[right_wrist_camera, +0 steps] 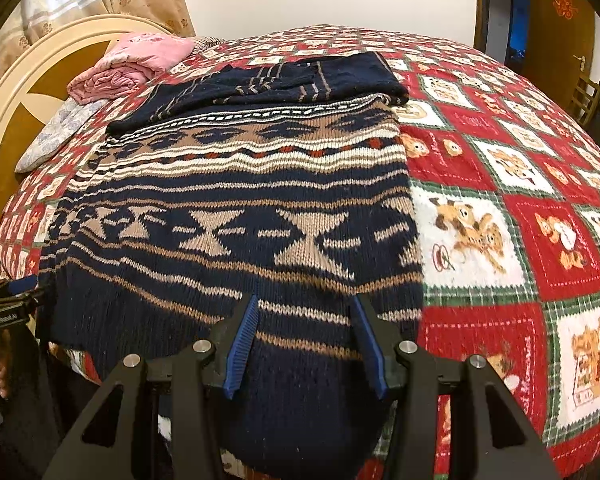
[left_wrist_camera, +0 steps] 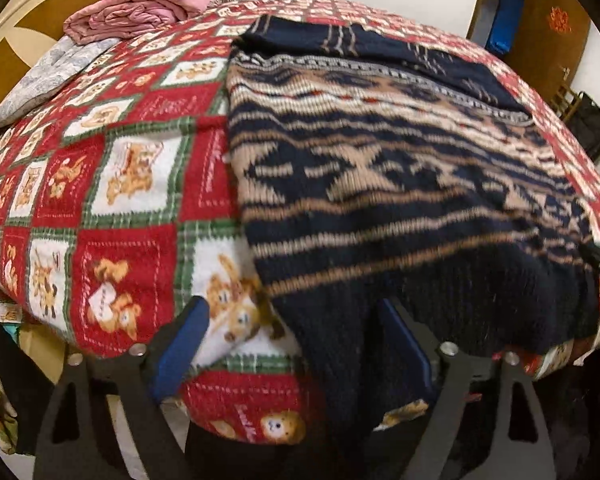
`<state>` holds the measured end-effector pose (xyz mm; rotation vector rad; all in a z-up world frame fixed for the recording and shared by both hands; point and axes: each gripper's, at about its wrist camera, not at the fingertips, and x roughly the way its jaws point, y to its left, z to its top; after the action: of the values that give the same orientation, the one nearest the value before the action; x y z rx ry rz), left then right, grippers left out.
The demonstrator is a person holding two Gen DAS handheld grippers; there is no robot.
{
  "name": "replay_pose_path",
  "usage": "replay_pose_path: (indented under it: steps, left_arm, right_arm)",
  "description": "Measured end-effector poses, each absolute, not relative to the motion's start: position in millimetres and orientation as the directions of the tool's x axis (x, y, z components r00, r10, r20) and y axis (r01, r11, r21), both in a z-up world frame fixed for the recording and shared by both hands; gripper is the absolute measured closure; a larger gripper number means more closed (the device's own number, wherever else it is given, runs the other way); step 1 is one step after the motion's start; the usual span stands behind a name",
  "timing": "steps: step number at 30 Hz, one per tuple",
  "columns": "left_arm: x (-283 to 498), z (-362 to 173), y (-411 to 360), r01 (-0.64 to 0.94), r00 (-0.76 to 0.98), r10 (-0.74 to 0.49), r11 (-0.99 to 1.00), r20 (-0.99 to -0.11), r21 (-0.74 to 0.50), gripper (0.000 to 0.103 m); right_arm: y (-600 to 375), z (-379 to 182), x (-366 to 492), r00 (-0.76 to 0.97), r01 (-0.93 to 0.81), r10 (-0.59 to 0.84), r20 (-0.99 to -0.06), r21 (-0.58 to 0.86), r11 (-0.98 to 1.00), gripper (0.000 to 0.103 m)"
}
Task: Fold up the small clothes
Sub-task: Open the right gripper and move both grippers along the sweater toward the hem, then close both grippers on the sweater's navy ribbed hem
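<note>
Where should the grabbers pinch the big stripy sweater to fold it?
Probably the dark ribbed hem of the sweater, which droops over the near edge of the bed. Come in from the near side, one gripper toward each bottom corner. The left gripper and right gripper already face that hem with jaws open. The rest lies flat, with little to pinch.

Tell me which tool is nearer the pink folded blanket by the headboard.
Left. The left tool sits at the sweater's near-left corner, on the pink folded blanket's side of the bed. The right tool is over the sweater's near-right hem.
</note>
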<state>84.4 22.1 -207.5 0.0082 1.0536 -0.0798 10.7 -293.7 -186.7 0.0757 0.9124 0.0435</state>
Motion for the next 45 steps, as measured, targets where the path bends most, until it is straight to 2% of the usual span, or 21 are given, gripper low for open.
replay_pose_path:
  steps: [8,14,18,22,23,24,33,35,37,40,45]
  left_arm:
    - [76.1,-209.7,17.1,0.092,0.473,-0.085,0.995,-0.877,-0.047,0.018]
    - [75.9,-211.4,18.5,0.089,0.462,-0.098,0.994,-0.881,-0.063,0.023]
    - [73.1,-210.1,19.7,0.084,0.453,-0.107,0.993,-0.885,-0.077,0.029]
    - [68.4,-209.1,18.6,0.094,0.435,-0.133,0.990,-0.891,-0.102,0.043]
    - [67.6,-209.6,17.6,0.098,0.428,-0.138,0.990,-0.893,-0.106,0.044]
    - [66.5,-209.7,16.4,0.101,0.427,-0.137,0.990,-0.894,-0.103,0.044]
    - [64.7,-211.1,19.7,0.091,0.420,-0.151,0.988,-0.895,-0.124,0.044]
    - [64.4,-210.6,21.1,0.096,0.420,-0.165,0.986,-0.892,-0.137,0.053]
    - [63.5,-209.6,23.2,0.100,0.415,-0.198,0.980,-0.888,-0.172,0.076]
    - [62.9,-209.2,26.3,0.096,0.410,-0.226,0.974,-0.884,-0.204,0.077]
    - [62.9,-208.9,25.0,0.095,0.415,-0.221,0.975,-0.883,-0.200,0.074]
  right_arm:
    - [-293.4,-188.7,-9.9,0.617,-0.006,0.054,-0.785,0.064,0.998,0.053]
    - [-300.6,-187.4,-18.7,0.619,0.006,0.062,-0.783,0.084,0.996,0.053]
    - [-309.0,-188.2,-22.9,0.614,0.021,0.053,-0.787,0.084,0.996,0.053]
    - [-318.3,-189.3,-27.0,0.612,0.034,0.078,-0.787,0.125,0.992,0.053]
    - [-319.1,-189.6,-27.5,0.611,0.038,0.078,-0.788,0.128,0.991,0.047]
    - [-320.9,-190.3,-27.5,0.607,0.044,0.082,-0.791,0.137,0.990,0.042]
    - [-327.0,-194.1,-30.2,0.598,0.052,0.127,-0.791,0.196,0.979,0.042]
    - [-328.4,-194.2,-30.4,0.595,0.054,0.137,-0.792,0.210,0.976,0.042]
    - [-330.8,-192.6,-31.3,0.586,0.044,0.173,-0.792,0.244,0.969,0.042]
    - [-336.6,-193.8,-33.1,0.577,0.048,0.221,-0.786,0.303,0.952,0.042]
    - [-335.3,-194.0,-37.0,0.566,0.041,0.224,-0.794,0.298,0.954,0.045]
